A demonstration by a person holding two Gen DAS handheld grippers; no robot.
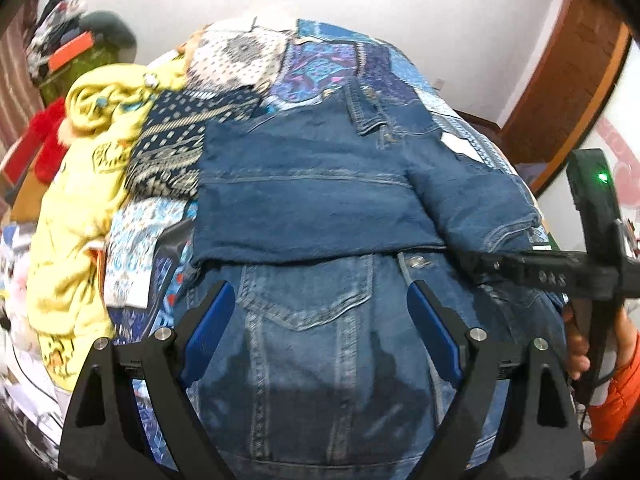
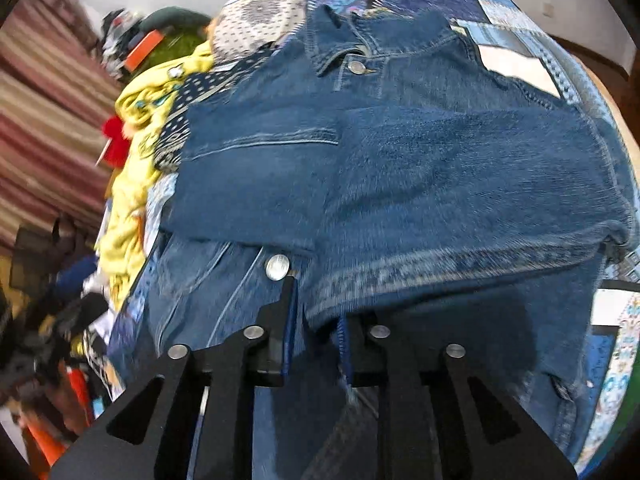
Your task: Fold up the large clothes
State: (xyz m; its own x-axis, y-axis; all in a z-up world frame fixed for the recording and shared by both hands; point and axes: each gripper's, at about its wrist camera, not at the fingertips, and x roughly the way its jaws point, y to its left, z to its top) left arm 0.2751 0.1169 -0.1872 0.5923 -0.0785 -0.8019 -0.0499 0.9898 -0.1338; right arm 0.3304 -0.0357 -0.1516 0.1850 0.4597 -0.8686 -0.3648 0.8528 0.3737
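Note:
A blue denim jacket (image 1: 320,200) lies on a patchwork bedspread (image 1: 328,52), collar at the far end, with its sleeves folded across the chest. My left gripper (image 1: 320,320) is open and empty, hovering over the jacket's lower front by a chest pocket. My right gripper (image 2: 316,320) is shut on the cuff edge of the folded denim sleeve (image 2: 440,200) near a metal button (image 2: 277,267). The right gripper also shows in the left wrist view (image 1: 540,270) at the jacket's right side.
A yellow garment (image 1: 80,200) and a dark patterned cloth (image 1: 176,144) lie heaped left of the jacket. More clothes and a red item (image 1: 48,140) are piled beyond. A brown wooden door frame (image 1: 568,80) stands at right. Striped curtains (image 2: 44,120) hang at left.

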